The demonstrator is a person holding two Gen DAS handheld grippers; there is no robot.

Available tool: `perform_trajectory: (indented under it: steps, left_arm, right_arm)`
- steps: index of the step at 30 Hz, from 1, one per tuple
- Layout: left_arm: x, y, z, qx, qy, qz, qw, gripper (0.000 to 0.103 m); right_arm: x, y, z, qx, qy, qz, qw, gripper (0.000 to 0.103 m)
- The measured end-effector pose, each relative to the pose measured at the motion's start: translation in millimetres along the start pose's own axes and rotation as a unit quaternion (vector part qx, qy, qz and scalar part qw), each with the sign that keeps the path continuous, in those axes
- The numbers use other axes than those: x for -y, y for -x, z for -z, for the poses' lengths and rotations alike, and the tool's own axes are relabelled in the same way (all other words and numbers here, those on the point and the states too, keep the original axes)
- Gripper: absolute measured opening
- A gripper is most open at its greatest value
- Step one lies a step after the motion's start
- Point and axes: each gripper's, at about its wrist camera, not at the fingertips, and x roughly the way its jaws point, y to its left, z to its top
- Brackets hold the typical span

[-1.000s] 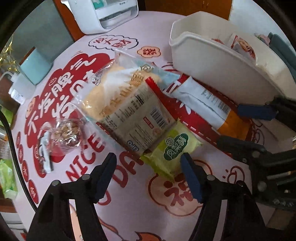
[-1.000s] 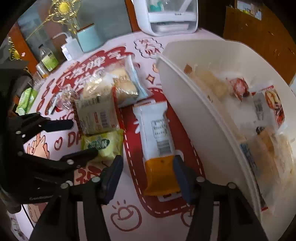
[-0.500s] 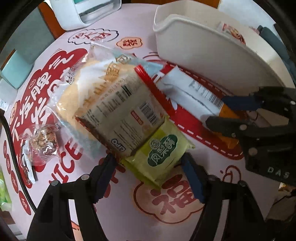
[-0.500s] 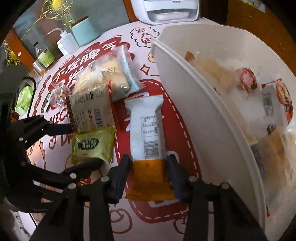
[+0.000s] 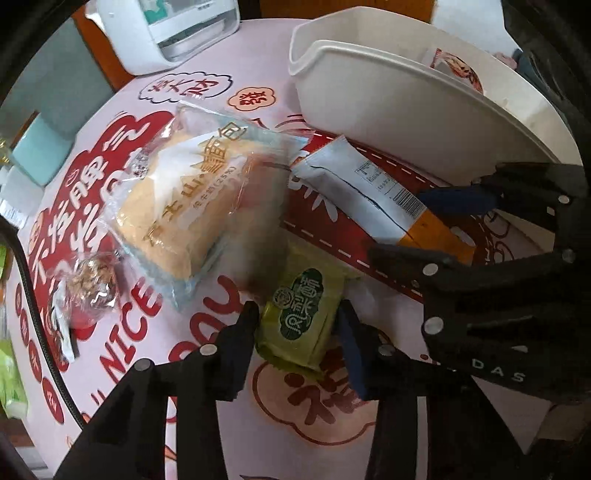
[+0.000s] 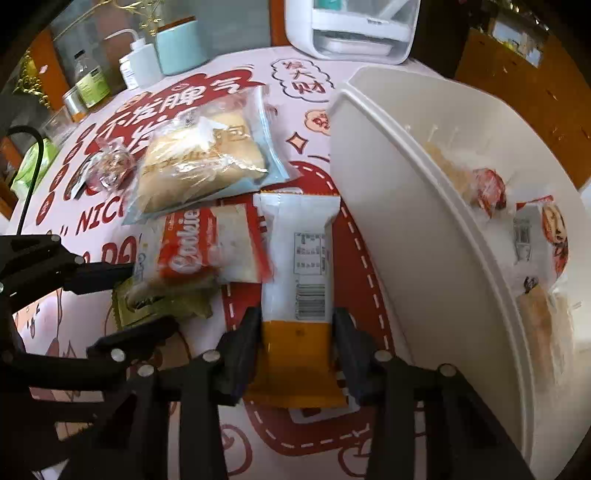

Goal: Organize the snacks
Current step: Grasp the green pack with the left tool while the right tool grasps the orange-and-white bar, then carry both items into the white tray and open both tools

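A green snack packet (image 5: 303,317) lies on the printed tablecloth. My left gripper (image 5: 297,336) has its jaws closing on it, and both pads touch its sides. In the right wrist view the left gripper (image 6: 135,301) sits over that green packet (image 6: 166,299). My right gripper (image 6: 297,338) is shut on the orange end of a white-and-orange packet (image 6: 299,251), also seen from the left wrist: right gripper (image 5: 432,227), packet (image 5: 369,192). A red cookie packet (image 6: 207,247) lies blurred between the two. The white bin (image 6: 388,221) (image 5: 369,92) holds several snacks.
A bagged bread (image 5: 184,206) and a small clear bag of nuts (image 5: 92,284) lie to the left on the cloth. A white appliance (image 6: 354,29), a teal container (image 6: 181,48) and bottles (image 6: 136,66) stand along the far edge.
The left jaws came in from wide apart onto the green packet. The cookie packet resting on it flipped over to its red face. The right jaws narrowed onto the orange end.
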Motion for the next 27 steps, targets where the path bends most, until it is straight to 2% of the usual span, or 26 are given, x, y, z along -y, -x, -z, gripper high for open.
perform_trajectory:
  steps: [9, 15, 20, 27]
  left_arm:
    - [-6.9, 19.8, 36.4, -0.007, 0.078, 0.003, 0.9969, 0.039]
    - [-0.2, 47.1, 53.5, 0.002, 0.126, 0.011, 0.9920, 0.039]
    - [9.5, 89.2, 49.8, 0.038, 0.149, 0.013, 0.9880, 0.039]
    - [21.7, 156.7, 9.6, 0.115, 0.161, 0.018, 0.9801, 0.039]
  right_arm:
    - [1.1, 17.3, 17.7, -0.007, -0.009, -0.064, 0.998, 0.037]
    - [1.8, 53.8, 22.1, 0.027, -0.012, -0.096, 0.995, 0.037]
    - [10.2, 97.3, 20.7, 0.071, -0.016, -0.115, 0.991, 0.037]
    - [31.8, 157.3, 12.2, 0.144, -0.022, -0.119, 0.982, 0.037]
